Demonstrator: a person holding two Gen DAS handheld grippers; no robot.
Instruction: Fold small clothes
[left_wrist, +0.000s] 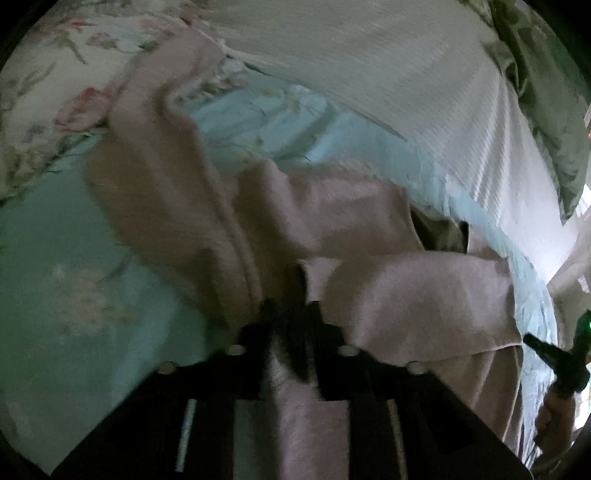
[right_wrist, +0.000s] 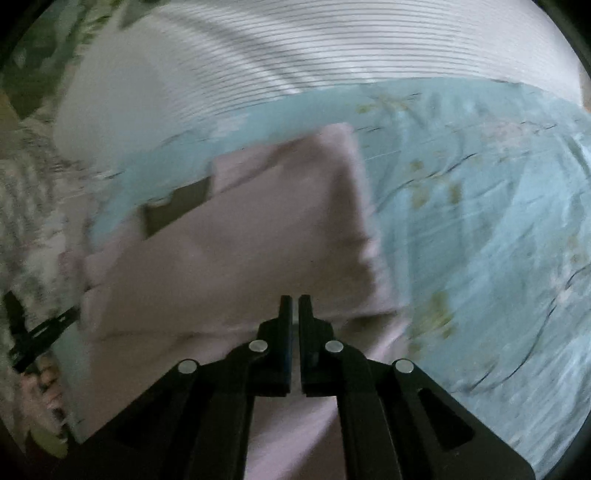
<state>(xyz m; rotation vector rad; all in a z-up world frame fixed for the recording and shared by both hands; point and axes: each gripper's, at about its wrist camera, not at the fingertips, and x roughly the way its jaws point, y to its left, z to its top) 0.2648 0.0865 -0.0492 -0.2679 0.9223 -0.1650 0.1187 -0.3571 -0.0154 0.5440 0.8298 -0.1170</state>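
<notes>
A pale pink garment lies bunched on a light blue floral bedsheet. My left gripper is shut on a fold of the pink garment, and cloth runs back between its fingers. In the right wrist view the pink garment lies partly folded with a dark patch at its far left. My right gripper is shut just above the garment's near edge; no cloth shows between its fingertips. The right gripper also shows at the left view's right edge.
A white ribbed blanket lies across the far side of the bed, also in the right wrist view. A green floral pillow sits at the far right. A pink-flowered pillow is at the far left.
</notes>
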